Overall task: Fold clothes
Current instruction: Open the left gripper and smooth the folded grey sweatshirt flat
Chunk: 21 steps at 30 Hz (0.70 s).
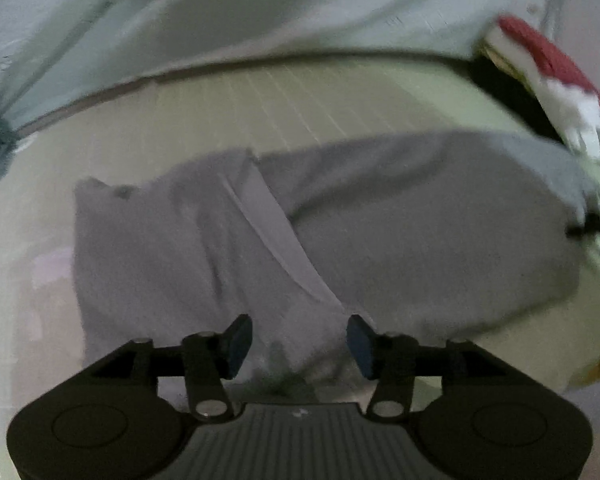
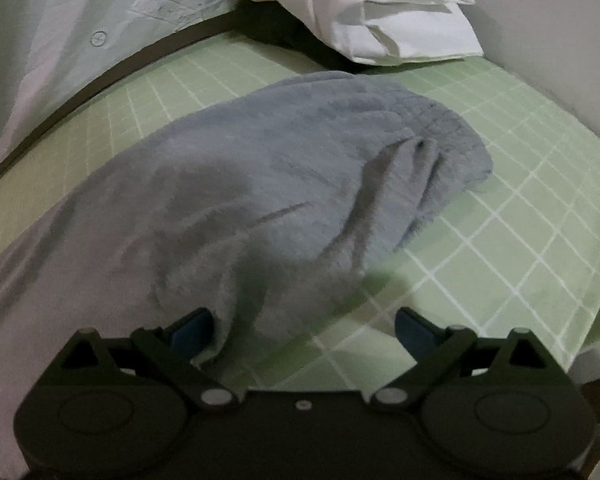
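A grey fleece garment (image 1: pixel 340 220) lies bunched on a green grid mat (image 1: pixel 292 92). In the left wrist view my left gripper (image 1: pixel 299 344) is open right at the garment's near edge, with cloth showing between its blue pads but not pinched. In the right wrist view the same grey garment (image 2: pixel 284 176) spreads across the mat (image 2: pixel 500 200). My right gripper (image 2: pixel 304 332) is open wide over the garment's near corner; the left pad touches the cloth, the right pad hangs above bare mat.
A folded white garment with red trim (image 2: pixel 384 16) sits at the mat's far edge, also seen as the white and red pile (image 1: pixel 556 76) at the right. A pale mint shirt (image 2: pixel 100 20) lies beyond the mat's dark border. The left wrist view is blurred.
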Tool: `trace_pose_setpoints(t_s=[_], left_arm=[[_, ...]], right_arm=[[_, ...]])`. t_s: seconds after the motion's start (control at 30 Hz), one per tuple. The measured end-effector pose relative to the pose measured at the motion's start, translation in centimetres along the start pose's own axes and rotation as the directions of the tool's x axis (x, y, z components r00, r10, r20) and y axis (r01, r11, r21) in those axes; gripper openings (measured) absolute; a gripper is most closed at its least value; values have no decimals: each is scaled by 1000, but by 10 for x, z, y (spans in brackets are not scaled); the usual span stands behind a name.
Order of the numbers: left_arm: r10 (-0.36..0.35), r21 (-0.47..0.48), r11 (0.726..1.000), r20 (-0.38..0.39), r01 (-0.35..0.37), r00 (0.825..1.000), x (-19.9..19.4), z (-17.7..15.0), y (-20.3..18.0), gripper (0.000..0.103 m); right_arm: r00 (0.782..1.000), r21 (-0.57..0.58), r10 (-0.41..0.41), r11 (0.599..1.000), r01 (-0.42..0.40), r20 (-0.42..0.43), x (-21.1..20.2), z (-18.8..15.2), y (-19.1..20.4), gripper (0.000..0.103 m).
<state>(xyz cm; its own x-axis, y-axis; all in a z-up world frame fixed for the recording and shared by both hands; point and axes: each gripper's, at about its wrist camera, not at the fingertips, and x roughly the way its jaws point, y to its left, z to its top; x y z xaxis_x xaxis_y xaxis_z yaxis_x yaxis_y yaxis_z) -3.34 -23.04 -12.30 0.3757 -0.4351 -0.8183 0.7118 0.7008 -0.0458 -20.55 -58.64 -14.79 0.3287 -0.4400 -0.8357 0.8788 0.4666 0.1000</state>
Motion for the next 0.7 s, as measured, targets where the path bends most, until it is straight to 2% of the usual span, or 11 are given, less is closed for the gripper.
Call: trace_pose_setpoints(t_s=[0.1, 0.17, 0.23, 0.47, 0.7], left_arm=[[-18, -73, 997, 15, 19, 1000, 6, 11, 19, 51], [11, -100, 995, 6, -10, 1000, 18, 20, 27, 30], [40, -126, 991, -4, -40, 999, 29, 29, 34, 24], [155, -155, 976, -7, -154, 988, 63, 55, 52, 23], [81, -26, 996, 4, -81, 997, 84, 66, 15, 27]], right_arm=[[1000, 24, -11, 1000, 11, 4, 0, 0, -4, 99], [1000, 53, -26, 998, 25, 8, -1, 0, -8, 99], [999, 84, -45, 995, 44, 12, -1, 1, -13, 99], [991, 189, -133, 974, 128, 11, 4, 9, -31, 99], [983, 234, -182, 955, 181, -14, 16, 26, -29, 99]])
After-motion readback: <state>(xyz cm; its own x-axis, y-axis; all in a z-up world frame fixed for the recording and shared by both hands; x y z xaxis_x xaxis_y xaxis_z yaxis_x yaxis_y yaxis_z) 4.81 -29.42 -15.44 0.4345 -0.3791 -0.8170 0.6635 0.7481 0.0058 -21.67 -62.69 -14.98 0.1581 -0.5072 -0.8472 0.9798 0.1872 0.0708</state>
